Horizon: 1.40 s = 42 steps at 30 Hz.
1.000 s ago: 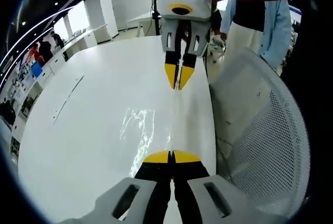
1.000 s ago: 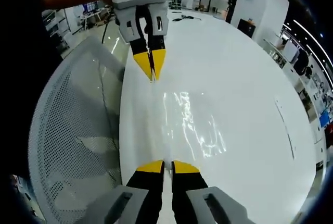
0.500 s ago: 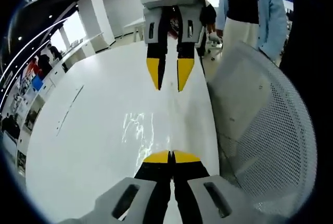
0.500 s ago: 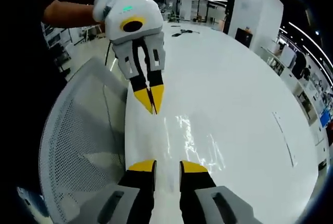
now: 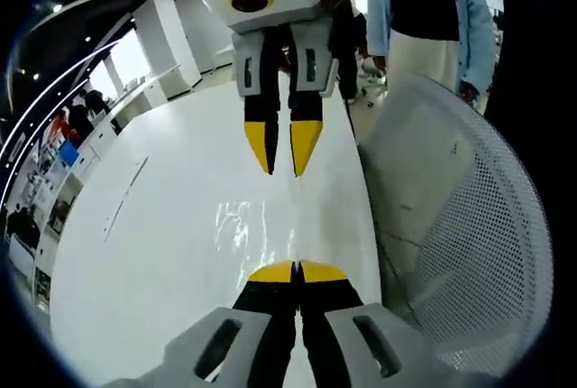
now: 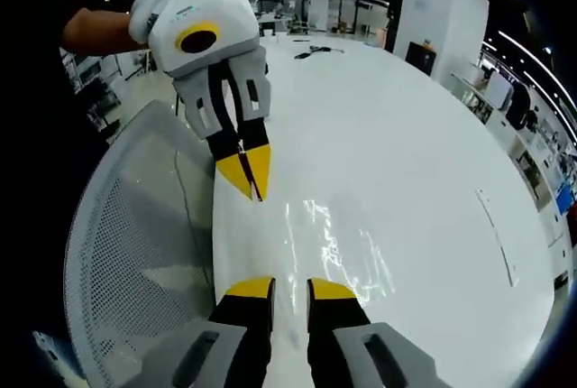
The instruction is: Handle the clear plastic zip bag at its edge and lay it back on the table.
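Left gripper view: left gripper [image 5: 297,270] jaws clenched on the clear zip bag [image 5: 257,239] edge at six o'clock, bag flat on the white counter [image 5: 153,226]. Right gripper view: right gripper [image 6: 290,287] jaws released; only the left's letting go appears left.

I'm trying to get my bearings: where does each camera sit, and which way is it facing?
Left gripper view: rides on the left claw, shut at the bottom, looking along the white table over the clear plastic zip bag at the open right claw.
Right gripper view: rides on the right claw, looking back at the left claw; the person's forearm shows.
Shared: both claws, bag, table and white mesh chair; the cameras face each other.
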Each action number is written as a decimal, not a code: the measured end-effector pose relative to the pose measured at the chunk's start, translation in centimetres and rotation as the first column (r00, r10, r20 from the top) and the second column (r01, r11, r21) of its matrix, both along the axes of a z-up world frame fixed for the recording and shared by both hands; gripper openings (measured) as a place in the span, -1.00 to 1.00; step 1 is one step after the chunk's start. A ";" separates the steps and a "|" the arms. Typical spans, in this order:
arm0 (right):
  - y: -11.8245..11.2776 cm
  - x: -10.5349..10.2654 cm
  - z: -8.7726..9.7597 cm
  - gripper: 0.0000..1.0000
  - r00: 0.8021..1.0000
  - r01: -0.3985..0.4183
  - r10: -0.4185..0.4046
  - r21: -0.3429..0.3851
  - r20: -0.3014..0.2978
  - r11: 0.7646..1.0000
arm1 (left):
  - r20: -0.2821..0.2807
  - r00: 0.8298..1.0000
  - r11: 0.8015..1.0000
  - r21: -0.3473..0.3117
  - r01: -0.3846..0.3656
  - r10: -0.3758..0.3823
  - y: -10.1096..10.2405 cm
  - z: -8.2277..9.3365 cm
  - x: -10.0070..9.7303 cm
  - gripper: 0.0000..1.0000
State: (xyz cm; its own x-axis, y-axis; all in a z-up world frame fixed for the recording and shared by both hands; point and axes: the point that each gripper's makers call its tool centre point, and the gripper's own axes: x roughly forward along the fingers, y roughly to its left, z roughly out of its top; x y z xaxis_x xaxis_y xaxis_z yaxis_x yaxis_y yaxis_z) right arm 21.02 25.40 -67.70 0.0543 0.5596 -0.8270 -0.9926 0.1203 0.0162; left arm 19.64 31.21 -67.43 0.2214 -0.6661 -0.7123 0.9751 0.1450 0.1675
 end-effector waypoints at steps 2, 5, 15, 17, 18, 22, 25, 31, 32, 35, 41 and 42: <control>0.1 0.0 -0.1 -0.82 1.000 0.006 -0.006 0.005 -0.010 1.000 | -0.003 1.000 1.000 -0.009 -0.002 0.002 -0.1 0.1 -0.1 -1.00; 0.2 -0.1 -0.1 -0.83 0.999 0.017 -0.016 0.009 -0.033 1.000 | 0.013 1.000 1.000 -0.008 0.000 0.000 0.0 0.0 0.1 -1.00; 0.7 -0.5 0.3 -0.84 0.997 0.035 -0.033 0.025 -0.071 0.999 | 0.078 0.996 0.999 -0.028 0.041 -0.038 -0.1 0.5 0.4 -1.00; 0.8 -0.8 0.2 -0.84 0.996 0.030 -0.028 0.020 -0.088 0.999 | 0.077 0.997 0.999 -0.027 0.032 -0.030 0.1 0.3 0.6 -1.00; 0.7 -0.8 0.0 -0.84 0.996 0.029 -0.028 0.015 -0.086 0.999 | 0.079 0.997 0.999 -0.030 0.029 -0.027 0.1 0.3 0.6 -1.00; 0.8 -1.1 -0.4 -0.85 0.995 0.032 -0.030 0.014 -0.097 0.999 | 0.073 0.997 0.997 -0.072 0.004 0.002 0.1 0.7 0.8 -1.00; 1.0 -1.5 -0.8 -0.98 0.993 0.039 -0.038 0.003 -0.112 0.999 | 0.055 0.998 0.996 -0.087 -0.020 0.025 0.2 0.4 0.8 -1.00; 1.3 -1.8 -0.9 -1.00 0.994 0.037 -0.038 -0.013 -0.106 0.999 | 0.046 0.998 0.995 -0.096 -0.027 0.031 0.5 0.1 0.4 -1.00; 1.3 -1.8 -0.9 -1.00 0.994 0.030 -0.032 -0.015 -0.101 0.999 | 0.034 0.999 0.995 -0.094 -0.028 0.031 0.5 0.0 0.3 -1.00; 1.3 -1.8 -0.9 -1.00 0.994 0.037 -0.040 -0.025 -0.103 0.999 | 0.053 0.998 0.996 -0.090 -0.025 0.030 0.6 0.0 0.4 -1.00; 1.4 -1.5 -0.9 -1.00 0.994 0.049 -0.053 -0.043 -0.096 0.998 | 0.083 0.996 0.996 -0.092 -0.010 0.017 0.4 0.4 0.3 -0.80; 1.5 -1.4 -1.0 -1.00 0.994 0.052 -0.056 -0.045 -0.095 0.998 | 0.087 0.996 0.996 -0.093 -0.010 0.018 0.4 0.5 0.4 -0.77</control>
State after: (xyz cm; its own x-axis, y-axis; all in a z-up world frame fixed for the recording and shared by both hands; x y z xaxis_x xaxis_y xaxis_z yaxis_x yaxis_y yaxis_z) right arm 19.61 26.93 -68.71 0.0027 0.5222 -0.8528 -0.9787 0.1763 0.1049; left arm 20.00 31.64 -66.94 0.2902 -0.7245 -0.6252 0.9550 0.1772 0.2379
